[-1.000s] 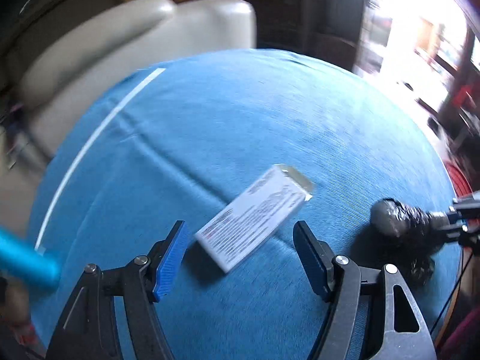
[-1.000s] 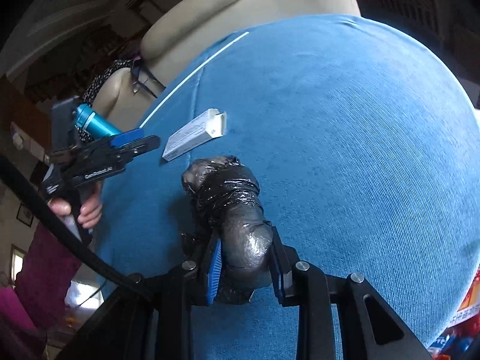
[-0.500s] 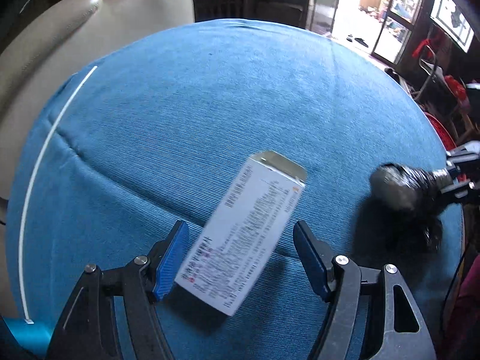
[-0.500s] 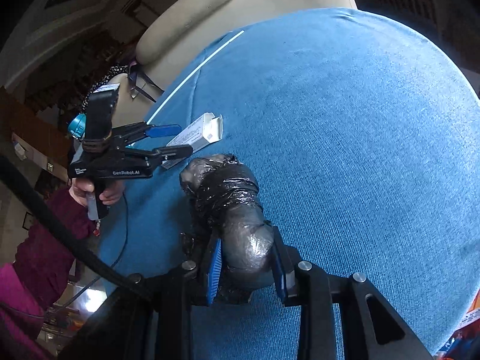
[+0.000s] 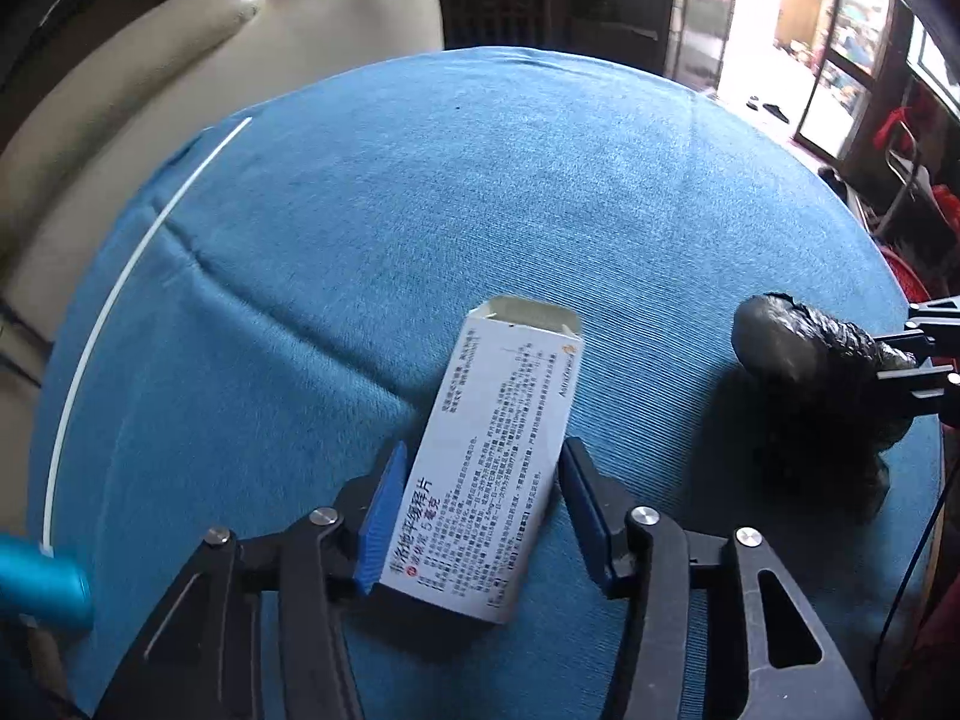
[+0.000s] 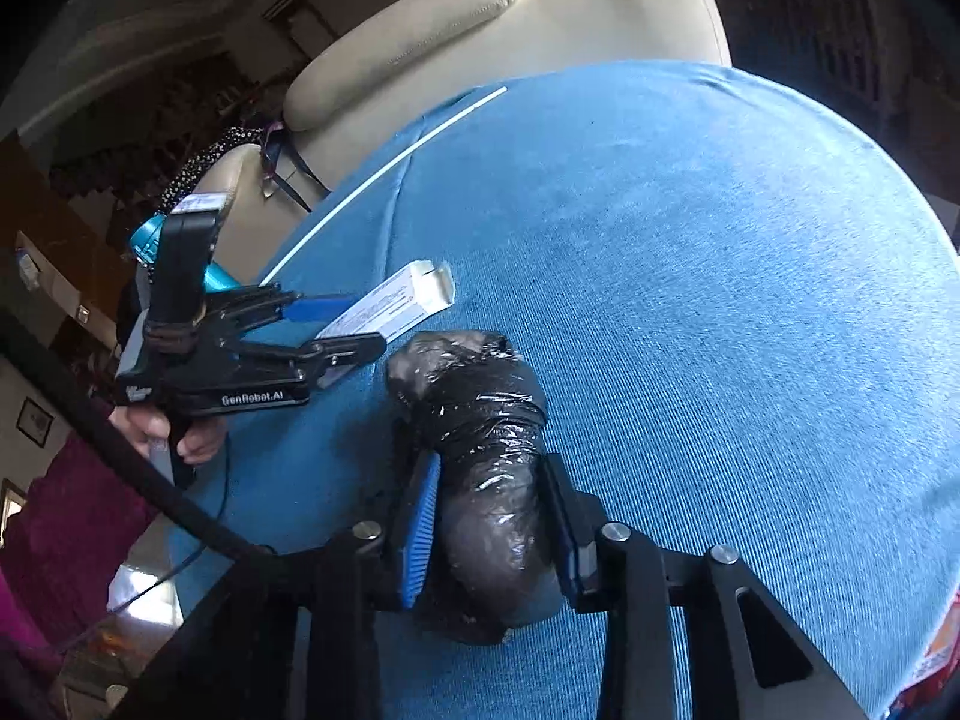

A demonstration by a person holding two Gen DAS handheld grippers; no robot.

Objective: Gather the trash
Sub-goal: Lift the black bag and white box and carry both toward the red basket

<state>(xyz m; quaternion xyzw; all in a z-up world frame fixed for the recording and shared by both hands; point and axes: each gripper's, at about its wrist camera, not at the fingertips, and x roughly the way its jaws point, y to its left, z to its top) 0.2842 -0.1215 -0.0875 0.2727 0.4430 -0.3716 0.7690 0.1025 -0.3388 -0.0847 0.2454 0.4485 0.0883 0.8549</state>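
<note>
A white printed carton (image 5: 498, 450), open at its far end, lies on the blue cloth (image 5: 480, 180). My left gripper (image 5: 483, 450) is closing on it, its blue pads touching both long sides; the right wrist view shows the same grip (image 6: 360, 324) on the carton (image 6: 396, 300). To its right sits a black plastic bag bundle (image 5: 798, 348). My right gripper (image 6: 489, 468) is shut on the near end of the bundle (image 6: 480, 396), and it enters the left wrist view at the right edge (image 5: 918, 336).
A cream padded chair (image 5: 240, 30) stands behind the cloth-covered table, and a white stripe (image 5: 120, 288) runs along the cloth's left edge. A teal cylinder (image 5: 36, 582) shows at the lower left. A person's hand (image 6: 156, 426) holds the left gripper. Red items stand past the right edge.
My left gripper has come down over the carton and its jaws have narrowed from wide apart to touching the carton's sides. The right gripper still holds the black bundle in place.
</note>
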